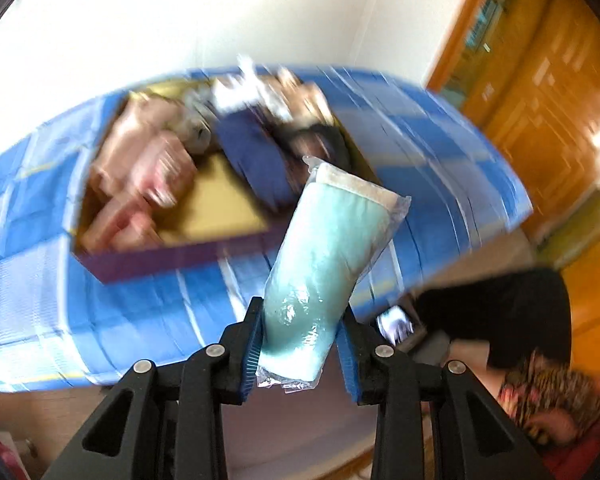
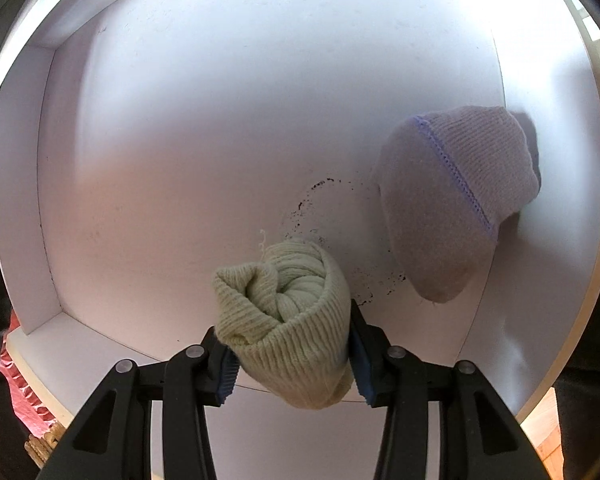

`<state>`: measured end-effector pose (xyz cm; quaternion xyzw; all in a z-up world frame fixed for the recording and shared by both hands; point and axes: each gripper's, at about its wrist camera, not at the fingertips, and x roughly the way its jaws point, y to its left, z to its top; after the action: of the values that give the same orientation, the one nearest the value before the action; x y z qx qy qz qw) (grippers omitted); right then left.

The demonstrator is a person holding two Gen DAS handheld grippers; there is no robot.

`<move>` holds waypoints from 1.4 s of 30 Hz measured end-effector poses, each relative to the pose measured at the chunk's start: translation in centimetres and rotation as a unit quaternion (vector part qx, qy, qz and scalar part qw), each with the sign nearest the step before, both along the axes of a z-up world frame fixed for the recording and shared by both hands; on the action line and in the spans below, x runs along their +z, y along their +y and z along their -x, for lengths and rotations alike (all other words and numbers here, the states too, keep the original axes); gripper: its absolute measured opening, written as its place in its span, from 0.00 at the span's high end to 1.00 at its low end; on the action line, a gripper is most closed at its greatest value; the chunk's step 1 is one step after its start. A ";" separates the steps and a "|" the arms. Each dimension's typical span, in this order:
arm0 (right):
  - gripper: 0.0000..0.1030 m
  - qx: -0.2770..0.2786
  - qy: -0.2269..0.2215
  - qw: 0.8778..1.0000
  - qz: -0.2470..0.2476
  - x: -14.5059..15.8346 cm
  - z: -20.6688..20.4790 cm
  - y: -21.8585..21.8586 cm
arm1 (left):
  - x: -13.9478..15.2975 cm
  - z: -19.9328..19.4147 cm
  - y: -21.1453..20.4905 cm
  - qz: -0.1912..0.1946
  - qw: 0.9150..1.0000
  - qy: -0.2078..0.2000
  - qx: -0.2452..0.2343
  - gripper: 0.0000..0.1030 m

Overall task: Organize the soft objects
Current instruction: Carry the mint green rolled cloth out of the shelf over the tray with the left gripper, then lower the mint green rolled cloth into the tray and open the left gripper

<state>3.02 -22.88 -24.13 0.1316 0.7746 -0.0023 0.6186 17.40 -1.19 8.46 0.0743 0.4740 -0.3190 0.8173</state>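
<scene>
Partly done — one lilac knitted sock bundle (image 2: pixel 456 204) lies in the white drawer (image 2: pixel 48 184). The right gripper (image 2: pixel 290 354) clamps a cream ribbed sock roll (image 2: pixel 288 320) above it; the left gripper (image 1: pixel 300 348) grips a plastic-wrapped aqua cloth (image 1: pixel 332 256). More soft items remain in the purple-edged box (image 1: pixel 172 260).

Black tongs (image 1: pixel 302 344) — blue pads, silver screws
</scene>
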 end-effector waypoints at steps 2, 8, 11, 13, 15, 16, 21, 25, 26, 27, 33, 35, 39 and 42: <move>0.55 0.000 0.000 1.000 0.001 0.0 0.0 0.2 | 1.3 -0.9 0.2 0.005 1.000 -0.004 0.019 0.66; 0.55 0.009 0.003 1.000 0.010 -0.1 0.0 0.9 | 2.0 -5.4 -0.6 0.025 0.996 0.019 0.087 0.66; 0.55 0.006 0.003 1.000 0.008 -0.2 0.0 1.2 | 0.4 -8.1 -1.1 0.024 0.992 0.041 0.115 0.66; 0.55 0.005 0.004 1.000 0.008 -0.2 0.0 1.4 | -0.6 -9.5 -1.4 0.021 0.990 0.056 0.129 0.66; 0.55 0.006 0.004 1.000 0.008 -0.2 0.0 1.6 | -1.7 -10.7 -1.8 0.018 0.987 0.069 0.144 0.66; 0.55 0.005 0.004 1.000 0.007 -0.3 0.0 1.7 | -2.2 -11.2 -1.9 0.018 0.985 0.077 0.151 0.66; 0.55 0.004 0.005 1.000 0.003 -0.7 0.0 1.5 | -3.6 -12.9 -3.0 -0.001 0.983 0.086 0.164 0.66; 0.55 0.004 0.005 1.000 0.001 -0.9 0.1 1.3 | -4.6 -13.9 -3.8 -0.018 0.980 0.087 0.177 0.66; 0.55 0.005 0.005 1.000 0.000 -1.0 0.1 1.3 | -4.8 -14.1 -3.9 -0.020 0.980 0.088 0.180 0.66; 0.55 0.004 0.005 1.000 0.000 -1.0 0.2 1.3 | -5.0 -14.3 -4.0 -0.022 0.979 0.088 0.184 0.66; 0.55 0.003 0.005 1.000 -0.003 -1.3 0.5 0.9 | -6.4 -14.9 -3.9 -0.033 0.972 0.103 0.207 0.66; 0.55 0.004 0.005 1.000 -0.003 -1.3 0.5 0.8 | -6.9 -15.1 -3.6 -0.036 0.969 0.109 0.218 0.66; 0.55 0.005 0.005 1.000 -0.002 -1.5 0.6 0.8 | -7.6 -15.5 -3.7 -0.038 0.969 0.108 0.221 0.66; 0.55 0.004 0.005 1.000 -0.002 -1.5 0.6 0.8 | -8.0 -15.8 -4.0 -0.047 0.968 0.104 0.223 0.65</move>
<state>2.38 -22.11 -25.67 0.1296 0.7781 0.0017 0.6146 33.24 -5.18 0.47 -0.0288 0.5751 -0.1117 0.8099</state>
